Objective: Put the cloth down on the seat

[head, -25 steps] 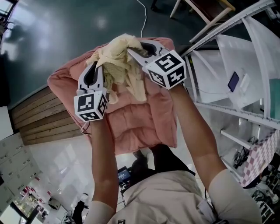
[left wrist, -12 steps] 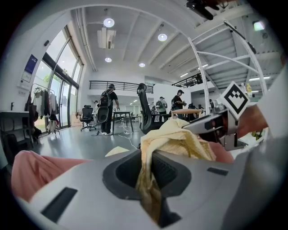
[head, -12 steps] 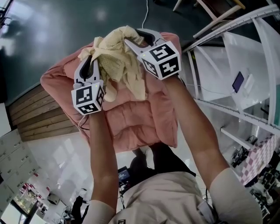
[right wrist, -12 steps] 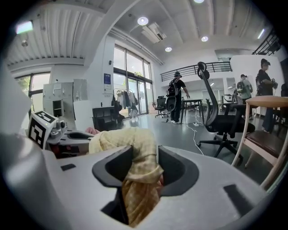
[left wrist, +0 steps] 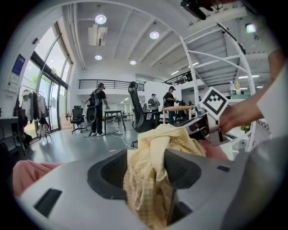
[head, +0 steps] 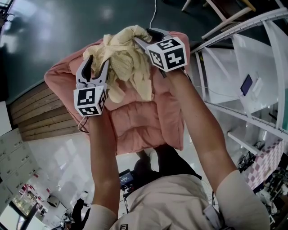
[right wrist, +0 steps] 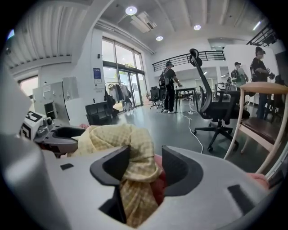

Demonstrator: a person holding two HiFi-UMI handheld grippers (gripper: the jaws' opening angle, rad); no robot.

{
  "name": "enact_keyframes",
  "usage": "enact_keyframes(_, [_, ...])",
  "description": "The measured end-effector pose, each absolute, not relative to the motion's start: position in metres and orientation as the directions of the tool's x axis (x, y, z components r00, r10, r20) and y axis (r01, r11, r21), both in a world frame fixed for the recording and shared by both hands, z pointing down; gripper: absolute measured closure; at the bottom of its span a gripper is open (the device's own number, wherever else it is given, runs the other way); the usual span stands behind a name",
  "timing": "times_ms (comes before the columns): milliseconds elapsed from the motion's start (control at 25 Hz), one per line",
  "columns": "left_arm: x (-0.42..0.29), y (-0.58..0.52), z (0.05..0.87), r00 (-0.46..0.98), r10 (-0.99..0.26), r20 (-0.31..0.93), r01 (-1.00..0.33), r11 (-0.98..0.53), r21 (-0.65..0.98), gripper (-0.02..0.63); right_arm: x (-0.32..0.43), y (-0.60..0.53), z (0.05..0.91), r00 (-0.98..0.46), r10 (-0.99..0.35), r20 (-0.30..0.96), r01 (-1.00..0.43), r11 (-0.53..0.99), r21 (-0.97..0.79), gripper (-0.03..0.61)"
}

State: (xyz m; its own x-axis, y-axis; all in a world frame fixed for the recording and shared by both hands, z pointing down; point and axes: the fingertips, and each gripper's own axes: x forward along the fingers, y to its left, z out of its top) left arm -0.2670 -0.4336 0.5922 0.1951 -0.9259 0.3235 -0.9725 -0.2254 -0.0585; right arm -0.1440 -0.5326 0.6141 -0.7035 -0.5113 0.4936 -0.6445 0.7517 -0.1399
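Note:
The yellow checked cloth (head: 123, 63) lies bunched on the far end of the pink cushioned seat (head: 144, 117). My left gripper (head: 98, 64) is at the cloth's left side. Its jaws have just been opening and now stand apart, with a fold of cloth (left wrist: 150, 184) hanging loosely between them. My right gripper (head: 143, 35) is at the cloth's far right. Its jaws have just been opening too, and a twisted fold of cloth (right wrist: 135, 157) rests between them, with the pink seat (right wrist: 158, 186) showing beside it. Neither pair of pads presses on the cloth.
A white metal rack (head: 243, 112) stands close on the right. A wooden chair (head: 216, 13) and a white cable (head: 153, 15) are on the dark floor beyond the seat. A wooden platform (head: 31, 117) lies left. An office chair (right wrist: 216, 103) and people stand farther off.
Both grippers have sunk toward the seat with the cloth. Both pairs of jaws have gone from shut on the cloth to open, and the cloth now rests on the cushion.

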Motion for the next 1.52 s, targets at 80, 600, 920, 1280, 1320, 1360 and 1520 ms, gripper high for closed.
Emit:
enact_keyframes(80, [-0.263,-0.425,0.59,0.222,-0.914,0.34,-0.958,-0.269,-0.098,0.385,-0.137,-0.534,0.61,-0.691,-0.521,0.5,-0.659,0.739,-0.14,0.357])
enact_keyframes(600, [-0.266,-0.368,0.497,0.223,-0.93,0.291,-0.934,-0.289,-0.21,0.436,-0.102,-0.511,0.544,-0.656,-0.598,0.461,-0.722,0.675,-0.152,0.382])
enact_keyframes(920, [-0.251,-0.319,0.392,0.249,-0.957,0.148,-0.946,-0.273,-0.173,0.557,-0.096,-0.45,0.433,-0.728,-0.621,0.29,-0.678,0.714,-0.175,0.551])
enact_keyframes(1280, [-0.238,-0.231,0.307,0.31,-0.947,0.08,-0.948,-0.314,-0.043,0.595,-0.091,-0.328,0.33,-0.793,-0.581,0.185,-0.604,0.79,-0.107,0.586])
enact_keyframes(1320, [-0.238,-0.22,0.297,0.312,-0.947,0.072,-0.948,-0.315,-0.038,0.594,-0.09,-0.313,0.32,-0.8,-0.574,0.177,-0.594,0.798,-0.098,0.586])
enact_keyframes(1360, [-0.237,-0.207,0.288,0.314,-0.948,0.062,-0.948,-0.316,-0.034,0.595,-0.089,-0.298,0.309,-0.807,-0.566,0.168,-0.584,0.807,-0.088,0.586])
enact_keyframes(1520, [-0.237,-0.157,0.246,0.312,-0.95,0.016,-0.949,-0.313,-0.037,0.595,-0.086,-0.237,0.263,-0.836,-0.533,0.126,-0.542,0.839,-0.043,0.586])
